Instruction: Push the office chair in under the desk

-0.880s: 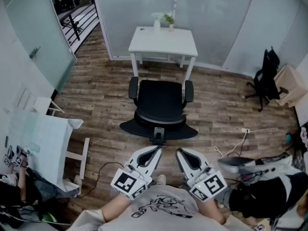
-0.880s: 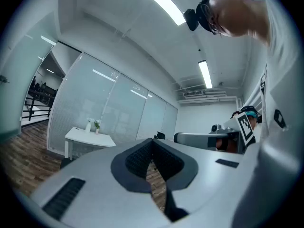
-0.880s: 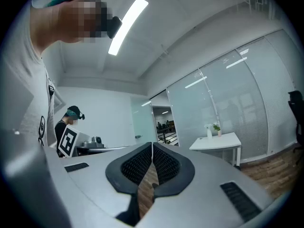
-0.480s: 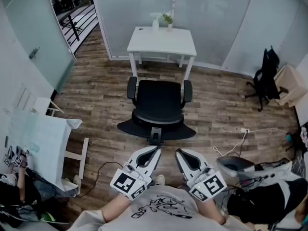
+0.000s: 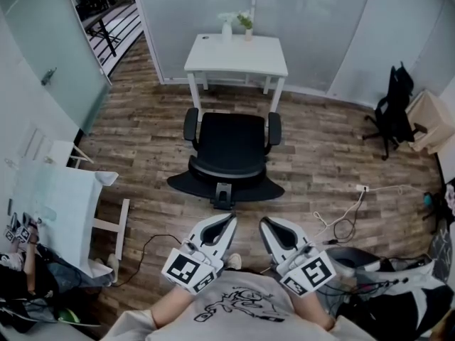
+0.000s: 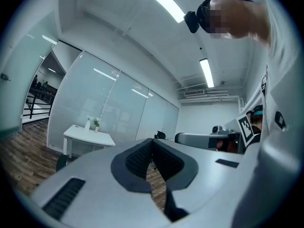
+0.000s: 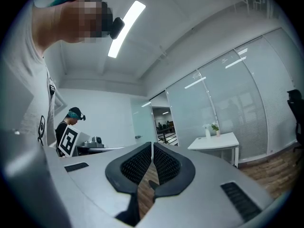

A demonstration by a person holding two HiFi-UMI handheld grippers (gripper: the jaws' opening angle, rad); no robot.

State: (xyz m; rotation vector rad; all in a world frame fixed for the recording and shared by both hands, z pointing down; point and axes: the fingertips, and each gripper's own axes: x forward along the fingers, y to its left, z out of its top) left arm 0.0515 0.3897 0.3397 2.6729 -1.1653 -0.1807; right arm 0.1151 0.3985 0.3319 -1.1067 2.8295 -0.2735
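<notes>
Head view, looking steeply down.

- Left gripper (image 5: 229, 219), lower centre of frame: jaws pressed together, pads meeting at the tip, nothing between them. It touches nothing.
- Right gripper (image 5: 264, 223), just beside it to the right: jaws drawn in to a hairline slit, nothing held. It also touches nothing.
- Both point up the frame toward the office chair (image 5: 233, 142). A narrow strip of wood floor (image 5: 149, 130) shows between their tips and the chair's back.
- The chair is black and sits at frame centre, its back toward the person and its seat facing the desk (image 5: 237, 54).
- The desk is white and stands at upper centre against a frosted glass wall (image 5: 313, 20). The chair's seat stands out on the floor below the desk's near edge, armrests close to the front legs.
- On the desk's far edge: a small plant (image 5: 246, 23) and a white bottle (image 5: 227, 27).
- Right edge: a second black chair (image 5: 393, 112). A loose cable (image 5: 343, 224) lies on the floor at lower right.
- Left edge: a white table (image 5: 60, 204).
</notes>
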